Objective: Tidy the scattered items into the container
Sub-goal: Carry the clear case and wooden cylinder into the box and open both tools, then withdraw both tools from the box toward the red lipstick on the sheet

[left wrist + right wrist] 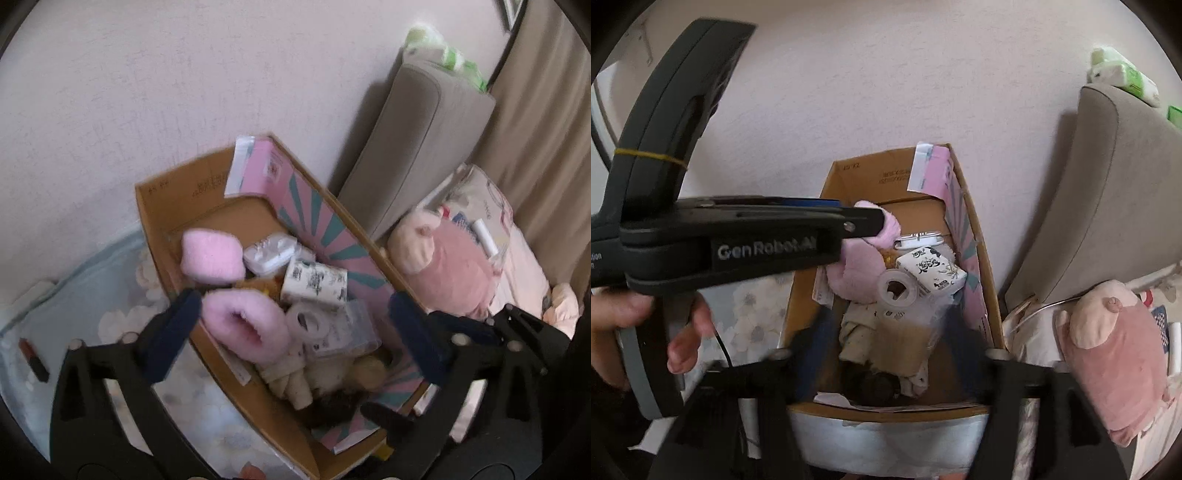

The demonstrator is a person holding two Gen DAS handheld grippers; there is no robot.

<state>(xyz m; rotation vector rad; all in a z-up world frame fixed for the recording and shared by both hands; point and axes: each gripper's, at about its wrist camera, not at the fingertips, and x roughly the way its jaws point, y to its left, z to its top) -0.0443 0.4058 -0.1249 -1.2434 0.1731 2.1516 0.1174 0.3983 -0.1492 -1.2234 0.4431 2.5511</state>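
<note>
The left gripper (295,314) is spread wide above the cardboard box (155,206), nothing gripped; pink slippers (243,328) are seen lying inside. The right gripper (890,332) is held part-open, empty, over the same box.

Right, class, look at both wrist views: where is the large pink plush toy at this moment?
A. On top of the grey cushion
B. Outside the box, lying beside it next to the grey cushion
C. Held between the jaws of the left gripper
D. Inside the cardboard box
B: the pink plush toy lies outside the cardboard box, beside its patterned wall and below the grey cushion; the right wrist view shows the same.
</note>
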